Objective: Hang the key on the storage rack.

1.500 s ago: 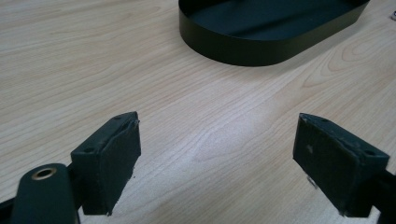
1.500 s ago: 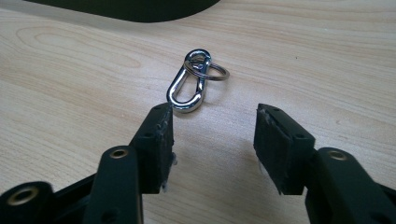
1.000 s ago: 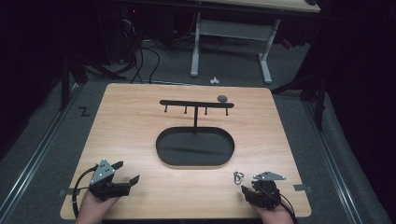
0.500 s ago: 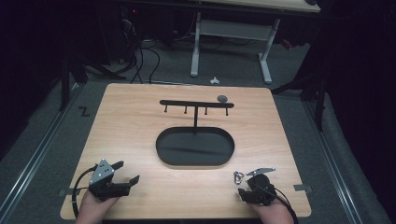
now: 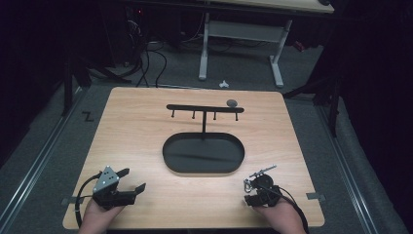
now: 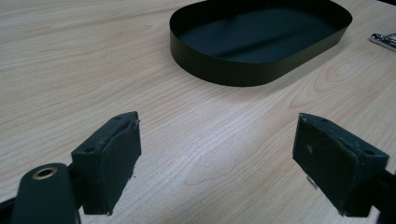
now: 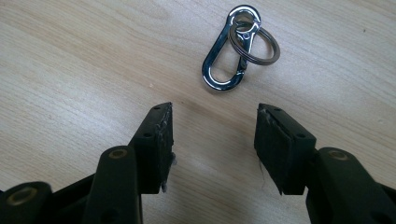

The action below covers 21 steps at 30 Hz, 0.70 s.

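Note:
A silver carabiner with a key ring clipped on it lies flat on the wooden table. My right gripper is open just short of it and tipped down toward it, with nothing between its pads. In the high view the carabiner lies at the tips of the right gripper, near the front right of the table. My left gripper rests open at the front left, holding nothing. Its jaws point toward the black oval tray, and the carabiner lies far to the right.
The oval tray sits mid-table. Behind it stands a black rack with several hanging hooks, with a small grey object by the bar's right end. Bare wood table surrounds them. Desk legs and cables are on the floor beyond.
My right gripper has tipped downward and shifted slightly left toward the carabiner. The left gripper has not moved.

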### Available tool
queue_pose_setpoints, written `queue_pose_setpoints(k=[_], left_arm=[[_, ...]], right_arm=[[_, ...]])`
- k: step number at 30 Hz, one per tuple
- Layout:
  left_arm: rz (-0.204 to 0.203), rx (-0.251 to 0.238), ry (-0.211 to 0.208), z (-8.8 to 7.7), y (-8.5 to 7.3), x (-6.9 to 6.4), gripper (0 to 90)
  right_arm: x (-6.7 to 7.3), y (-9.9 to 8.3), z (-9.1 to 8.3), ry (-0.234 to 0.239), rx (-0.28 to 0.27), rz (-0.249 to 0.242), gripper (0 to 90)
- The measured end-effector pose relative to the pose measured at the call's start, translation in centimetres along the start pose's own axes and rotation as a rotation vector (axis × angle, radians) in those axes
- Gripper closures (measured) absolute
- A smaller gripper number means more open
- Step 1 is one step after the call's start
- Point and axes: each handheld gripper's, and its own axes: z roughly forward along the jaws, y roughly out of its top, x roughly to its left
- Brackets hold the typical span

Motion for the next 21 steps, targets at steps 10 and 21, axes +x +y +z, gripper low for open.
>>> queue_pose_setpoints(k=[10, 21], left_arm=[[-0.007, -0.008, -0.002, -0.1, 0.0, 0.1, 15.8], [-0.009, -0.006, -0.007, -0.1, 0.0, 0.2, 15.7]], right_arm=[[0.3, 2.0, 0.3, -0.042, 0.05, -0.003, 54.4], [-0.2, 2.8, 1.1, -0.031, 0.033, 0.031, 57.1]])
